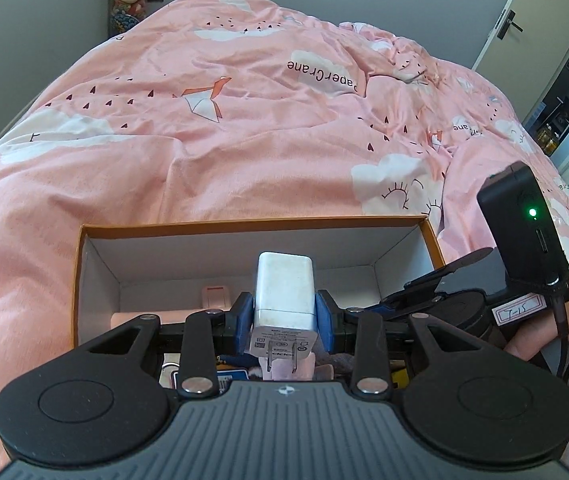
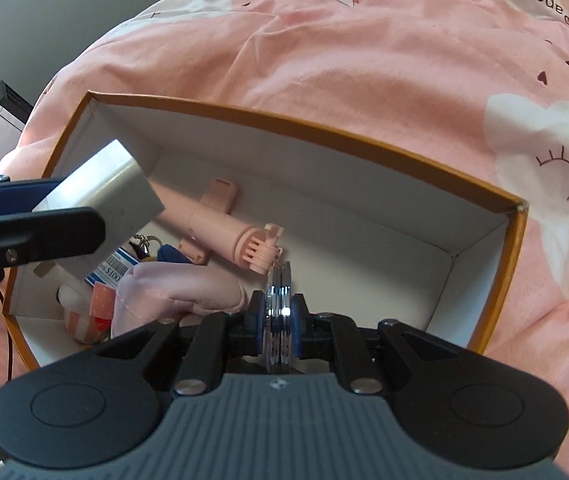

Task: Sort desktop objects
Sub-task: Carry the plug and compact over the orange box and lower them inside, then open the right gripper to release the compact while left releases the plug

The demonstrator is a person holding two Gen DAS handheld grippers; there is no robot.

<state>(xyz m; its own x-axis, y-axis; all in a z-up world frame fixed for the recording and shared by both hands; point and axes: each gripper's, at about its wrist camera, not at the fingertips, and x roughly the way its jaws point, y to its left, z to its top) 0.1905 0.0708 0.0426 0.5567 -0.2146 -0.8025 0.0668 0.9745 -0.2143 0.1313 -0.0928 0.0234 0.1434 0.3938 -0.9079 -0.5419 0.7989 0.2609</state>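
"PaperCrane" reads upside down on the pink quilt (image 1: 244, 128) beyond your fingers, and "$100" shows on a blue card (image 2: 114, 270) in the box (image 2: 324, 128). Your left gripper (image 1: 284, 316) pinches a smooth white charger (image 1: 283, 292), prongs toward you, over the box's near end. Your right gripper (image 2: 279, 320) clamps a shiny round metal disc (image 2: 279, 312) on edge above the white floor, bare to the right of its fingers. A ribbed pink brush (image 2: 228, 236) lies ahead, orange rim beyond.
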